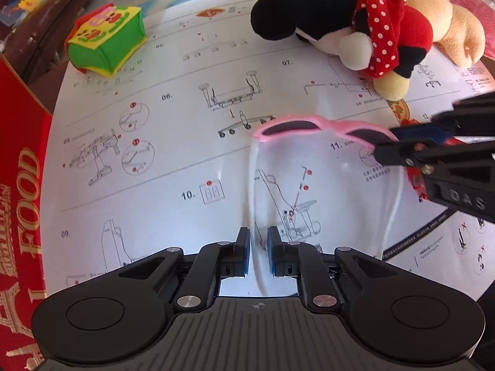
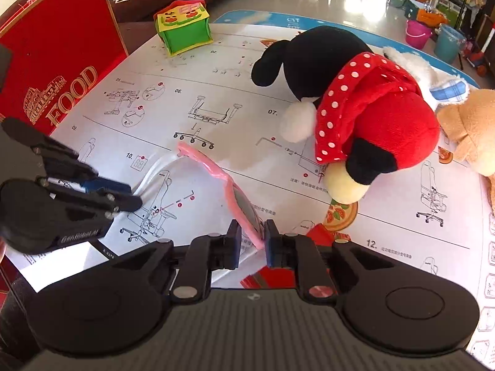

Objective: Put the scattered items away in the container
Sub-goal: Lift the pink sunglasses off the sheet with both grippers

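Observation:
Pink sunglasses (image 1: 309, 123) with pale, see-through temples sit just over the printed instruction sheet (image 1: 170, 154). My left gripper (image 1: 258, 247) is shut on one temple, which runs up between its pads. My right gripper (image 2: 253, 238) is shut on the end of the pink frame (image 2: 238, 198). In the left wrist view the right gripper (image 1: 383, 142) comes in from the right onto the frame's far end. In the right wrist view the left gripper (image 2: 133, 195) reaches in from the left. The red FOOD box (image 1: 21, 185) stands along the left edge, and its red wall (image 2: 62, 46) also shows in the right wrist view.
A black-and-red plush mouse (image 2: 355, 99) lies across the sheet behind the glasses, with a tan plush bear (image 2: 470, 123) to its right. A green and yellow foam house (image 2: 185, 27) sits at the back left. A small red toy (image 1: 414, 179) lies under the right gripper.

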